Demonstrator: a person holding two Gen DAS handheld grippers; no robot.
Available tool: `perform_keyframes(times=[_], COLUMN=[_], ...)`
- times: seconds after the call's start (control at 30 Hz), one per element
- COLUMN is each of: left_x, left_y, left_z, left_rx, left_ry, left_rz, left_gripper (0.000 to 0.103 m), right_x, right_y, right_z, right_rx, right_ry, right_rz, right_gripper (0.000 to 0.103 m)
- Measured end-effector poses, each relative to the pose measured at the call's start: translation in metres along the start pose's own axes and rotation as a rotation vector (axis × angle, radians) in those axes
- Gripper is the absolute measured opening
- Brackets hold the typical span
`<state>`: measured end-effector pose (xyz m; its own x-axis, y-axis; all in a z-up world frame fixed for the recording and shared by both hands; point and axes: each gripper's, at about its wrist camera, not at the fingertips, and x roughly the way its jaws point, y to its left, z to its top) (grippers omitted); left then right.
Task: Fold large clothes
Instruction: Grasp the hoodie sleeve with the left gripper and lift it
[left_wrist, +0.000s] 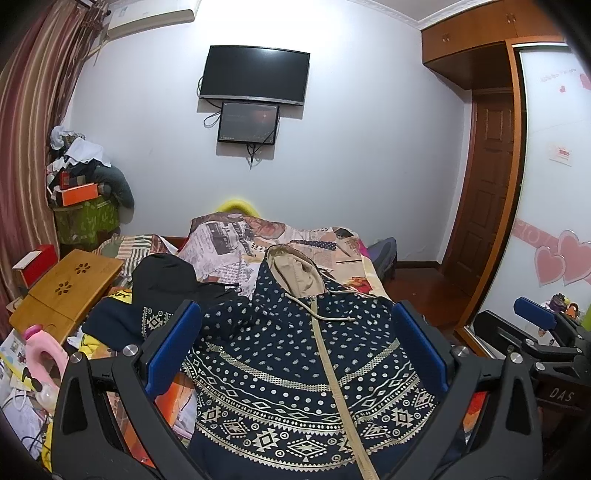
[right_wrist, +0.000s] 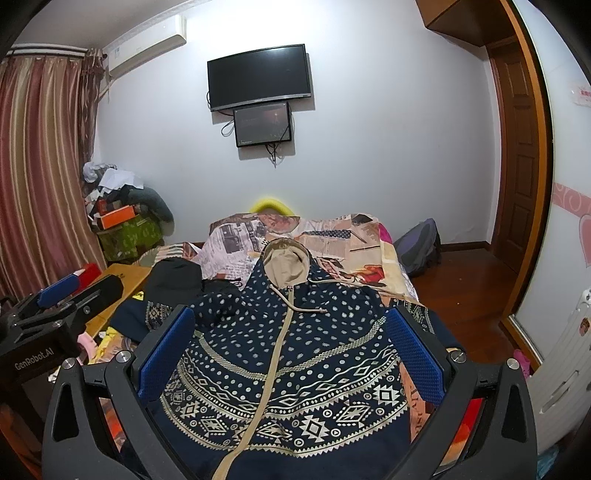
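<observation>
The patterned hoodie (right_wrist: 280, 354) is spread front-up on the bed (right_wrist: 376, 258), hood far, and both the left gripper (left_wrist: 295, 354) and right gripper (right_wrist: 291, 354) are held released above it; being soft and limp, it is probably best pinched at a sleeve or hem edge.

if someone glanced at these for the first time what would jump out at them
The navy hooded jacket with cream geometric bands, zipped and spread front-up across the bed, hood pointing at the far wall. Both grippers hang open above its hem, the left gripper and the right gripper, neither touching the cloth. Beyond it, a dark television on the wall with a smaller screen just under it.
</observation>
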<state>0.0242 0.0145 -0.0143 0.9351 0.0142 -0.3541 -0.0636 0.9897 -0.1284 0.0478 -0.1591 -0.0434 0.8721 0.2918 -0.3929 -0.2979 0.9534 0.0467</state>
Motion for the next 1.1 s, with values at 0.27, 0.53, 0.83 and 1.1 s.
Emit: perform_keyframes(times=[0.27, 0.53, 0.83, 1.1], left_x=[0.03, 0.084, 0.148, 0.203], left_y=[0.049, 0.144, 0.292, 0.385], left_z=[0.007, -0.006, -0.064, -0.125], left_rx=[-0.061, -0.168, -0.461, -0.77], left_ry=[0.015, 0.085, 0.252, 0.389], left_rz=[0.075, 0.283, 0.427, 0.333], left_gripper=[0.103, 0.103, 0.103, 0.08], right_x=[0.026, 0.077, 0.142, 0.172], right_y=[-0.003, -0.008, -0.016, -0.024], right_z=[0.005, 0.003, -0.006, -0.019], right_rx=[-0.006, -0.02, -0.047, -0.015], right_ry=[0.039, 0.12, 0.253, 0.336], right_rz=[-0.022, -0.043, -0.088, -0.096], right_gripper=[0.103, 0.103, 0.103, 0.103])
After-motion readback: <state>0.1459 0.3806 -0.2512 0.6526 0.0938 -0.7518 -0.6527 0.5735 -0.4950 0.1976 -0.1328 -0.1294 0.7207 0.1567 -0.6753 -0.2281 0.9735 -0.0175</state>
